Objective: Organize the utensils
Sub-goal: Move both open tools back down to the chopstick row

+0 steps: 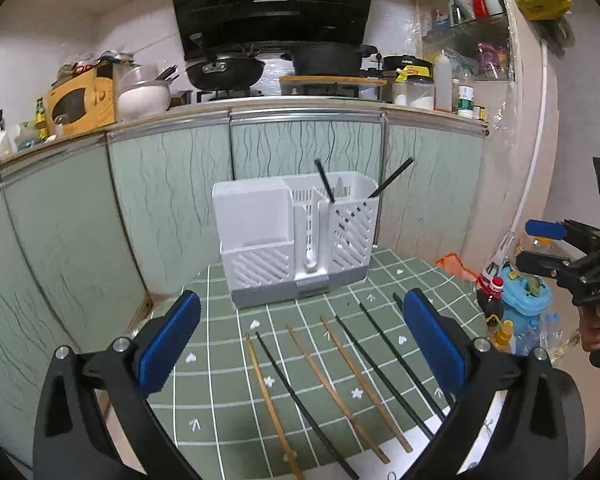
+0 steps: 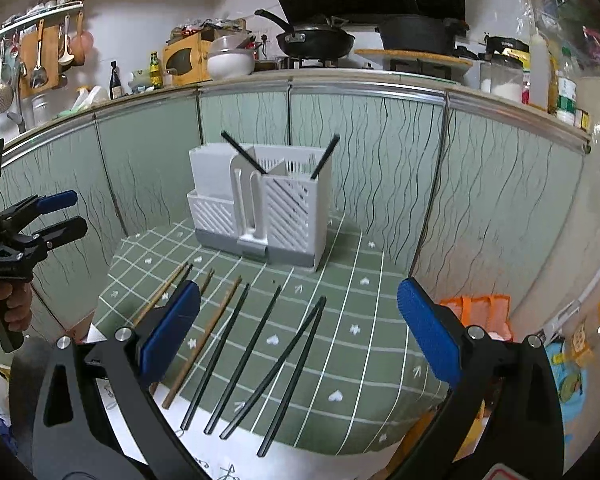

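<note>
We record a white slatted plastic utensil caddy (image 1: 296, 236) at the back of the green checked tablecloth (image 1: 228, 360), two black chopsticks (image 1: 325, 181) standing inside. Wooden chopsticks (image 1: 354, 388) and further black chopsticks (image 2: 242, 360) lie loose before it. Left gripper (image 1: 300, 344) and right gripper (image 2: 300, 332): both spread wide, empty.

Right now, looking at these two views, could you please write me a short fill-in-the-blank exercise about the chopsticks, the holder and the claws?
1. The white slotted plastic utensil holder already contains ____ black chopsticks.
2. The loose brown wooden chopsticks lie on the green ____ tablecloth.
3. Both the left claw and the right claw are ____ and hold nothing.

Missing words: two; checked; open
</note>
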### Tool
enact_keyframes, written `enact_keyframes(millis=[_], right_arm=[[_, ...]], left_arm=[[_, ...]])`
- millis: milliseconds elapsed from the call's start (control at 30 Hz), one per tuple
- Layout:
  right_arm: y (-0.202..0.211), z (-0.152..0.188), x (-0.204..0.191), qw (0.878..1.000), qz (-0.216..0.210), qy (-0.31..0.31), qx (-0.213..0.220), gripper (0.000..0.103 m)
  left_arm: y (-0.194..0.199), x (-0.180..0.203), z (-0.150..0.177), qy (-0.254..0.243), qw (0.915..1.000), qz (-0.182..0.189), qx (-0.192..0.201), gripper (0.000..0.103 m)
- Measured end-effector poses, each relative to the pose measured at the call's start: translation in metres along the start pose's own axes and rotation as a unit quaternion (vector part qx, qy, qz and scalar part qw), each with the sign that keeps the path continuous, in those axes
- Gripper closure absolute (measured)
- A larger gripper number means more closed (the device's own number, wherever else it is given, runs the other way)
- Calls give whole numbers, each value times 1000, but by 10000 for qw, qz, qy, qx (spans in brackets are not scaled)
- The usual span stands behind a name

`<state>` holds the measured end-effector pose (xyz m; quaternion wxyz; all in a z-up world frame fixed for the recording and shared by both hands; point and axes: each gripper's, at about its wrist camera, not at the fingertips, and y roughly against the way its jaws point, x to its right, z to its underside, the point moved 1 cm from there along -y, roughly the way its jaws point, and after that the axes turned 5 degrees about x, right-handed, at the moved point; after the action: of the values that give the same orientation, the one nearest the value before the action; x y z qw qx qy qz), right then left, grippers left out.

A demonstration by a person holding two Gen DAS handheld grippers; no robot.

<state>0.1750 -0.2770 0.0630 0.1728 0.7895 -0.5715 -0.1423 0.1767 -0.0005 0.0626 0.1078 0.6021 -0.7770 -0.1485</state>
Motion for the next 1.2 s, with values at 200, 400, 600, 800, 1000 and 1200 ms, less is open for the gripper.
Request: enact_keyframes(millis=[200,400,600,800,1000,1200], right_arm=[[-4,28,-6,9998,188,53,-65,9],[-13,59,-10,9991,389,-8,-160,9],[-24,90,-13,9981,478,-169,-339,9],[-33,114,-14,9967,591,-274,-483,9],[-37,126,-17,9946,818,-359,-526,9],[-45,141,-19,9918,956,-471,-702,9]], left_arm=[[2,-3,32,63,9997,-227,-20,4],[2,-10,63,201,9985,-507,-106,4],[0,-13,93,262,9964,-772,-232,4],[-3,-13,119,379,9932,-1020,-406,4],[-6,-9,140,473,9895,-1226,-607,4],[-8,-4,153,552,9847,-1508,-674,4]])
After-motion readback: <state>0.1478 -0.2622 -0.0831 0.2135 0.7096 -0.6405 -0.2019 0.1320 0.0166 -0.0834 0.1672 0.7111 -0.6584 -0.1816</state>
